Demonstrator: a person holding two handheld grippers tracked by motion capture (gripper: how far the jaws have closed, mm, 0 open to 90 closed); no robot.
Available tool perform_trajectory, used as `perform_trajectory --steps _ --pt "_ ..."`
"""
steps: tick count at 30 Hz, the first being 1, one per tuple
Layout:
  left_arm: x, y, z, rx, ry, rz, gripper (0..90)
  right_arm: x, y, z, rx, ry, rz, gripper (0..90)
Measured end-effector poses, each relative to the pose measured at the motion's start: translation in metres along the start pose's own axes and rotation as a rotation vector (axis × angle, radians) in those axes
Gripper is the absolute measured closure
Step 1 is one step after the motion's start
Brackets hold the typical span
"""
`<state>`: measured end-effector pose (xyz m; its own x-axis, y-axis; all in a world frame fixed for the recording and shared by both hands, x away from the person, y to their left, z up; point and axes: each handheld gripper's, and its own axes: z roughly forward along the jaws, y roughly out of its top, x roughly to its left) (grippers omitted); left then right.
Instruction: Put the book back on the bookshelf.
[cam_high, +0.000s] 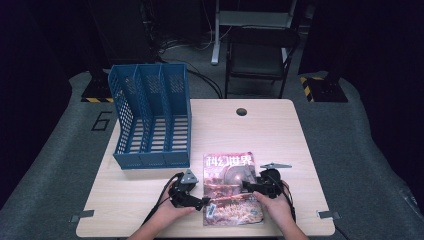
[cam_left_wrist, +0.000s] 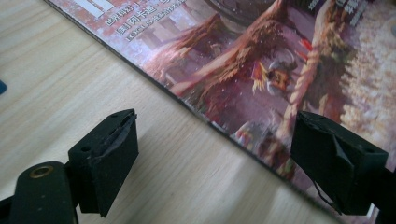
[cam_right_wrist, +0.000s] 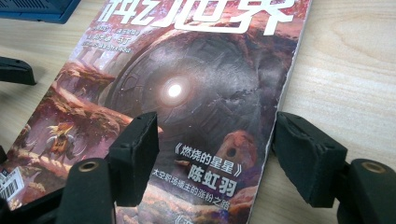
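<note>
Nearest the camera: two hands coming in from the near edge, each on a gripper, both parked at the magazine (cam_high: 230, 188) lying flat on the near middle of the table (cam_high: 290, 135). Left gripper (cam_high: 201, 202) low at the magazine's left edge, jaws wide apart, one pad over bare wood and the other over the cover, so straddling that edge, gripping nothing. Right gripper (cam_high: 248, 186) on the right side, also spread wide across the right edge, one pad above the cover art, the other just off the paper. Nothing clamped yet on either side.

Blue file rack (cam_high: 151, 117) standing at the far left, three slots, all looking empty.

Looks like the pick-up stage, probably heading for that rack. Next up, likely: sink one jaw under an edge and pinch. Tricky bit: thin, floppy and flat on wood, so hard to get under without shoving it around.
</note>
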<state>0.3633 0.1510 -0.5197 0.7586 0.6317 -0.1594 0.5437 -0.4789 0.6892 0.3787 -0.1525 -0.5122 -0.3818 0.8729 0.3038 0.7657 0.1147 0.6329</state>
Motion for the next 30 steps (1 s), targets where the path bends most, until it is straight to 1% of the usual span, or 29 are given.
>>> perform_trajectory --steps 1,2,4,6,7,9,10,11,12,13,14,15,17,18,19,20,21,22,23,27,28,29,30 --pt "-0.002 0.001 0.001 -0.001 -0.004 -0.024 15.1 0.001 -0.001 -0.001 0.006 0.002 0.005 31.6" --pt "-0.004 0.003 0.003 -0.001 0.004 -0.033 15.2 0.0 -0.001 -0.001 0.002 0.002 -0.013 31.7" --pt "-0.006 0.006 0.005 0.012 0.022 -0.021 15.4 0.0 -0.001 -0.001 0.0 0.003 -0.019 32.3" --pt "-0.009 0.009 0.009 0.003 0.044 -0.041 15.8 0.0 -0.002 -0.001 -0.003 0.001 -0.021 32.4" --pt "-0.009 0.009 0.009 0.003 0.044 -0.041 15.9 0.001 -0.002 -0.001 0.001 -0.001 -0.013 32.4" --pt "-0.013 0.011 0.013 -0.014 0.047 -0.045 16.3 0.001 -0.003 -0.002 -0.003 -0.008 -0.037 32.4" --pt "-0.014 0.012 0.015 -0.022 0.04 -0.044 16.4 0.002 -0.004 -0.002 -0.001 -0.007 -0.029 32.4" --pt "-0.016 0.012 0.016 -0.023 0.027 -0.041 17.1 0.002 -0.004 -0.002 0.001 -0.005 -0.023 32.4" --pt "-0.018 0.012 0.017 -0.02 0.045 -0.026 17.8 0.002 -0.004 -0.003 0.001 -0.003 -0.017 32.3" --pt "-0.018 0.012 0.017 -0.02 0.045 -0.026 17.8 0.002 -0.004 -0.003 0.001 -0.003 -0.017 32.3" --pt "-0.02 0.013 0.018 -0.013 0.055 -0.011 17.8 0.002 -0.005 -0.003 -0.003 -0.005 -0.021 31.3" --pt "-0.02 0.013 0.017 -0.009 0.052 -0.009 17.9 0.002 -0.005 -0.003 -0.004 -0.004 -0.018 30.9" --pt "-0.02 0.012 0.018 -0.019 0.06 0.002 18.3 0.002 -0.005 -0.002 -0.005 -0.005 -0.017 30.6" --pt "-0.021 0.011 0.018 -0.023 0.071 0.016 18.3 0.002 -0.004 -0.002 -0.004 -0.006 -0.013 30.3" --pt "-0.023 0.01 0.019 -0.023 0.075 0.023 18.3 0.002 -0.004 -0.002 -0.004 -0.003 -0.004 30.0" --pt "-0.023 0.01 0.019 -0.023 0.075 0.023 18.0 0.003 -0.004 -0.003 -0.001 0.0 0.017 29.9" --pt "-0.024 0.007 0.019 -0.043 0.091 0.029 17.9 0.003 -0.004 -0.003 -0.002 0.002 0.02 29.6" --pt "-0.023 0.007 0.019 -0.041 0.085 0.034 17.9 0.002 -0.004 -0.002 -0.006 0.003 0.014 29.1" --pt "-0.023 0.006 0.019 -0.054 0.088 0.041 17.9 0.002 -0.004 -0.002 -0.005 0.004 0.022 29.0" --pt "-0.023 0.004 0.019 -0.065 0.081 0.04 17.9 0.002 -0.003 -0.002 -0.001 0.001 0.028 29.0" --pt "-0.024 0.003 0.019 -0.072 0.081 0.035 17.9 0.002 -0.003 -0.002 -0.003 0.005 0.03 29.0" --pt "-0.023 0.003 0.019 -0.076 0.084 0.04 17.9 0.002 -0.002 -0.003 -0.003 0.006 0.034 29.1" --pt "-0.023 0.003 0.019 -0.079 0.075 0.035 17.9 0.002 -0.002 -0.003 -0.002 0.006 0.038 29.1"
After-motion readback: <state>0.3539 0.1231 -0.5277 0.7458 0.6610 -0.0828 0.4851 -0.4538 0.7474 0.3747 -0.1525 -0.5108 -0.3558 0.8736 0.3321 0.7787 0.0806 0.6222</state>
